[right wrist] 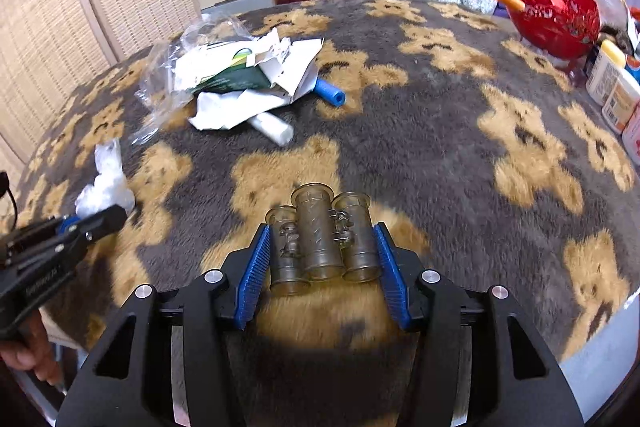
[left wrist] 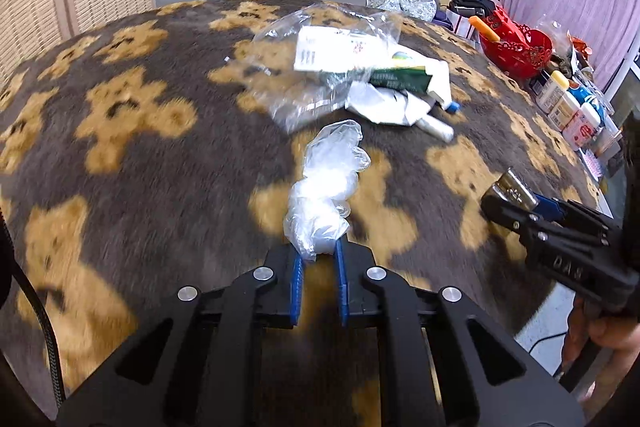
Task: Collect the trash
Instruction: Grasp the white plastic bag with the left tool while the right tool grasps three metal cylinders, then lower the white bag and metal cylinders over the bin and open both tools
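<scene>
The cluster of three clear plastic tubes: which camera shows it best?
The right wrist view: the cluster of three clear plastic tubes sits centred between the right gripper pads. The left wrist view shows only its end, sideways.

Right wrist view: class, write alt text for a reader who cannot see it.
The right gripper clamps a cluster of three clear plastic tubes above a bear-patterned blanket. A pile of paper and plastic trash lies beyond, left.

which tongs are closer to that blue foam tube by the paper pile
Right, narrowly, as far as I can tell. The right tongs, gripping clear tubes, sit nearer the blue tube than the left tongs, shut on the glove.
</scene>
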The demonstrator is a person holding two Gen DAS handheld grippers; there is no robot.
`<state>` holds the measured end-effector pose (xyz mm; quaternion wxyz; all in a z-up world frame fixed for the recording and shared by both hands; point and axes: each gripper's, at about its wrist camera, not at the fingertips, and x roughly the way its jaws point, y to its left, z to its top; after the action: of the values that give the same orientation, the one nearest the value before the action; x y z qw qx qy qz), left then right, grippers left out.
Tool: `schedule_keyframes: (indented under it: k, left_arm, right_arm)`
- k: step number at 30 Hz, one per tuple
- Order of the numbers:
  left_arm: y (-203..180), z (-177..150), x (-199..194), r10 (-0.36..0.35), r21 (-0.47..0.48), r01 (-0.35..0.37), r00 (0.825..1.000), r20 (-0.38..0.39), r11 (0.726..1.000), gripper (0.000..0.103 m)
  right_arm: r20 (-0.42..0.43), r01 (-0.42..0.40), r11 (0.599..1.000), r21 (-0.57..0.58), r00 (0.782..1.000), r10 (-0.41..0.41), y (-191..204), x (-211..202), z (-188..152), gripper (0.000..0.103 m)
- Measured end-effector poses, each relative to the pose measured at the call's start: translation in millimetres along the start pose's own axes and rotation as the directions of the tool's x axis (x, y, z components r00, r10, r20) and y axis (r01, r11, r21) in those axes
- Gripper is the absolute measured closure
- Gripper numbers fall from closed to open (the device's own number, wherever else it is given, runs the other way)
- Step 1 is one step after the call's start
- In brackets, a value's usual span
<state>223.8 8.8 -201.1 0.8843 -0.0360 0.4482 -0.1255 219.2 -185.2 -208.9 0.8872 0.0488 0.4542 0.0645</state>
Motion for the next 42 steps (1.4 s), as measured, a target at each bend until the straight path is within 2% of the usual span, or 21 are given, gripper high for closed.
schedule_keyframes:
  k: [4, 11, 21, 25, 29, 35, 42]
  left_arm:
    - [-6.2, -25.0, -22.4, -0.015, -0.018, 0.015, 1.000, 0.005, 1.000, 0.091]
    - [-23.3, -72.1, -58.9, -0.018, -0.016, 0.018, 1.000, 0.002, 1.000, 0.091]
    - [-50.3, -122.2, -96.3, -0.036, 0.012, 0.036, 0.999, -0.002, 0.999, 0.091]
    - [-57.9, -142.4, -94.1, -0.056, 0.007, 0.057, 0.998, -0.029, 0.998, 0.091]
    - [-64.9, -166.5, -81.3, -0.080, 0.001, 0.081, 0.993, -0.087, 0.997, 0.091]
    - [-67.9, -195.7, -52.9, -0.077, -0.015, 0.075, 0.985, -0.152, 0.997, 0.091]
    - [-68.1, -211.8, -23.2, -0.080, -0.026, 0.076, 0.980, -0.180, 0.997, 0.091]
  right_arm:
    - [-0.014, -0.021, 1.000, -0.005, 1.000, 0.021, 2.4, -10.4, -15.5, 0.050]
    - [-0.046, -0.118, 0.993, 0.025, 0.992, 0.119, 1.1, -36.7, -47.9, 0.050]
    - [-0.062, -0.145, 0.989, 0.027, 0.987, 0.146, -0.4, -71.5, -101.6, 0.050]
    - [-0.073, -0.149, 0.988, 0.028, 0.986, 0.151, -1.6, -76.5, -122.3, 0.050]
    - [-0.100, -0.140, 0.989, 0.039, 0.985, 0.143, -6.0, -70.5, -141.1, 0.050]
    - [-0.155, -0.130, 0.990, 0.054, 0.978, 0.137, -8.4, -49.7, -165.3, 0.050]
    - [-0.203, -0.122, 0.991, 0.057, 0.970, 0.131, -7.6, -21.6, -183.5, 0.050]
